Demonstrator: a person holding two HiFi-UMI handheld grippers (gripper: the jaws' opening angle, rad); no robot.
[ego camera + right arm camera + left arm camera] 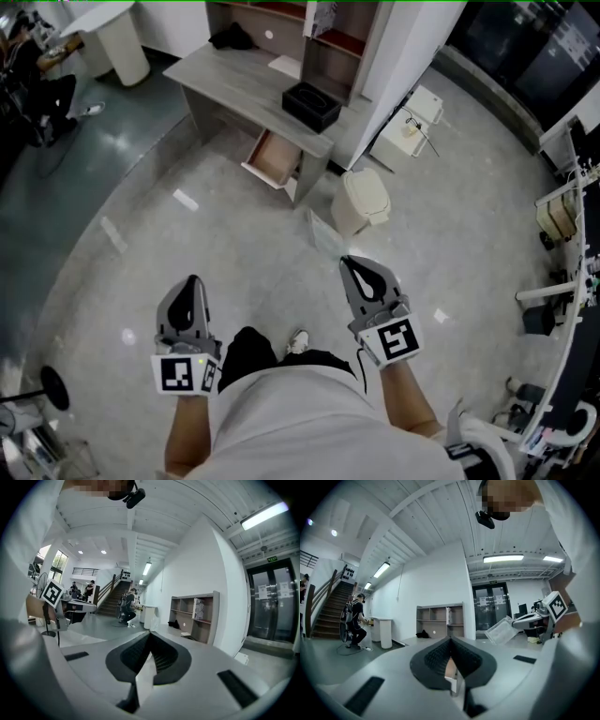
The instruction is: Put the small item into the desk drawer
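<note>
Jaws, both pairs, closed: right gripper (150, 637) pads together on nothing; left gripper (450, 644) pads together, a tan-and-white sliver (450, 668) low in the seam. It may be the small item, though we cannot confirm. Drawer (273, 157) pulled open under the desk (234, 75), well ahead of us. We judge both grippers held low for the approach, with nothing in reach.

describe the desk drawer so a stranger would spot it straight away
Find the grey desk at the top of the head view. Under its right end, below the black box, a drawer stands pulled out. Its open, pale brownish inside sets it apart from the cream lidded bin on the floor to its right.
</note>
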